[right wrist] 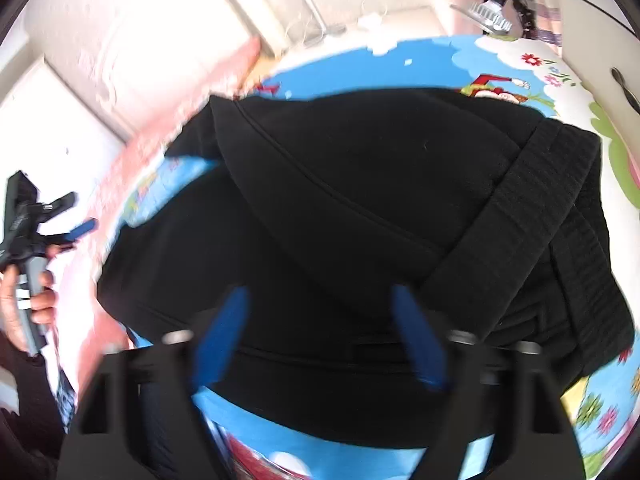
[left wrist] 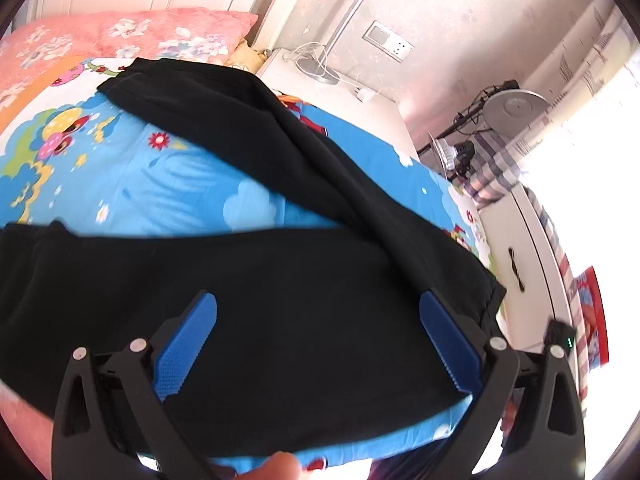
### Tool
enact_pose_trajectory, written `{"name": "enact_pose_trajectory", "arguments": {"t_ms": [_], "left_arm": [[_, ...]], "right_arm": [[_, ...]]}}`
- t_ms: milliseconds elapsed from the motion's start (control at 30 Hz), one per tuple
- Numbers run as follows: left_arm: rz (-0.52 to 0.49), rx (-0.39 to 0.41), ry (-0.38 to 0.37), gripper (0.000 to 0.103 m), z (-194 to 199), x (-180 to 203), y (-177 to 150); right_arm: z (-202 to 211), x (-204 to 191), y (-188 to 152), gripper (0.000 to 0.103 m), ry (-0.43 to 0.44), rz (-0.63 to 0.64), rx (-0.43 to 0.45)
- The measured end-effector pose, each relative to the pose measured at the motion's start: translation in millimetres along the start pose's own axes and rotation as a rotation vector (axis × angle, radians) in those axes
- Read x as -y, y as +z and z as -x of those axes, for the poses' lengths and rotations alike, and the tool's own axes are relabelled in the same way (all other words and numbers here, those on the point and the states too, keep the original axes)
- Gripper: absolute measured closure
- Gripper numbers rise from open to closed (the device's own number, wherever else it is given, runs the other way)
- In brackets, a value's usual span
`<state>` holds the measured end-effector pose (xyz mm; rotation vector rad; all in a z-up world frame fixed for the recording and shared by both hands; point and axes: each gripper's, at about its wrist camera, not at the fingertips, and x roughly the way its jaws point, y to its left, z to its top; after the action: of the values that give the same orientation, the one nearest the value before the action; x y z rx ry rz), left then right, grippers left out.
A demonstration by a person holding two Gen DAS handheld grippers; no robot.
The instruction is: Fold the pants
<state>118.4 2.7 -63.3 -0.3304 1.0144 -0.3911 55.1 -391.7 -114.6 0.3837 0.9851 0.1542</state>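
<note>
Black pants (left wrist: 256, 280) lie spread on a blue cartoon bedsheet (left wrist: 160, 184). One leg runs up toward the pink pillow, the other stretches left across the near edge. My left gripper (left wrist: 318, 300) is open over the near leg, with nothing between its blue pads. In the right wrist view the pants (right wrist: 340, 200) fill the middle, with the ribbed waistband (right wrist: 532, 208) at the right. My right gripper (right wrist: 320, 296) is open just above the fabric near the waistband. The left gripper (right wrist: 76, 232) shows at the far left, held in a hand.
A pink floral pillow (left wrist: 132, 36) lies at the head of the bed. A white nightstand (left wrist: 340, 84) with a lamp base and cables stands beside it. A white cabinet (left wrist: 524, 264) and a fan (left wrist: 516, 108) stand at the right.
</note>
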Motion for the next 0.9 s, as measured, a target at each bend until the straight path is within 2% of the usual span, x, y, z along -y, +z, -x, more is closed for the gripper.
{"name": "enact_pose_trajectory", "arguments": {"t_ms": [67,167,200,233,267,300,333,367,433,500,533,600,700,733,767,833,900], "left_arm": [[0.006,-0.001,-0.012,0.002,-13.3,-4.8,20.4],[0.07,-0.024,-0.064,0.003,-41.5,-16.8,61.1],[0.105,-0.028,-0.093,0.004,-52.1,-22.2,78.9],[0.132,-0.034,-0.116,0.009,-61.6,-27.2,93.0],[0.168,-0.042,-0.134,0.015,-71.5,-32.8,110.3],[0.204,-0.048,-0.14,0.018,-81.2,-38.6,127.1],[0.26,-0.05,-0.13,0.022,-97.4,-48.9,152.8],[0.284,-0.05,-0.116,0.025,-104.7,-52.7,166.1],[0.332,-0.051,-0.056,0.029,-128.4,-64.1,199.0],[0.377,-0.073,-0.002,0.032,-154.1,-74.6,224.8],[0.411,-0.085,0.008,0.034,-169.2,-81.0,235.8],[0.449,-0.116,0.024,0.038,-195.3,-90.0,250.1],[0.498,-0.163,0.061,0.062,-227.0,-105.0,260.0],[0.5,-0.18,0.064,0.09,-233.7,-108.4,261.8],[0.503,-0.183,0.052,0.096,-233.2,-110.2,262.8],[0.502,-0.15,0.019,0.097,-214.1,-109.8,264.3],[0.469,-0.094,-0.001,0.097,-172.4,-100.9,259.8]], "right_arm": [[1.0,-6.1,-1.7,0.011,-0.108,0.006,0.026],[-4.2,-14.1,-0.1,0.017,-0.323,0.134,0.068],[-8.4,-19.1,-0.3,0.021,-0.404,0.204,0.065],[-12.4,-22.4,-0.5,0.026,-0.442,0.256,0.052],[-20.5,-27.8,-0.8,0.04,-0.487,0.337,0.024],[-24.9,-31.0,-2.3,0.045,-0.518,0.387,0.015],[-29.9,-36.4,-4.7,0.046,-0.552,0.458,0.007],[-33.7,-41.8,-6.8,0.049,-0.562,0.518,0.001],[-38.0,-43.7,-9.5,0.062,-0.56,0.582,-0.016],[-41.5,-42.9,-10.9,0.082,-0.555,0.628,-0.028],[-41.4,-44.4,-10.0,0.085,-0.551,0.647,-0.031],[-36.3,-46.4,-8.7,0.1,-0.534,0.674,-0.029],[-21.6,-38.3,-4.5,0.103,-0.526,0.681,-0.018],[-14.7,-34.8,-2.7,0.103,-0.531,0.677,-0.011],[-8.0,-32.1,-0.6,0.103,-0.54,0.672,-0.003],[14.5,-21.3,12.1,0.103,-0.547,0.634,0.025],[34.7,-5.1,24.7,0.103,-0.533,0.556,0.045]]}}
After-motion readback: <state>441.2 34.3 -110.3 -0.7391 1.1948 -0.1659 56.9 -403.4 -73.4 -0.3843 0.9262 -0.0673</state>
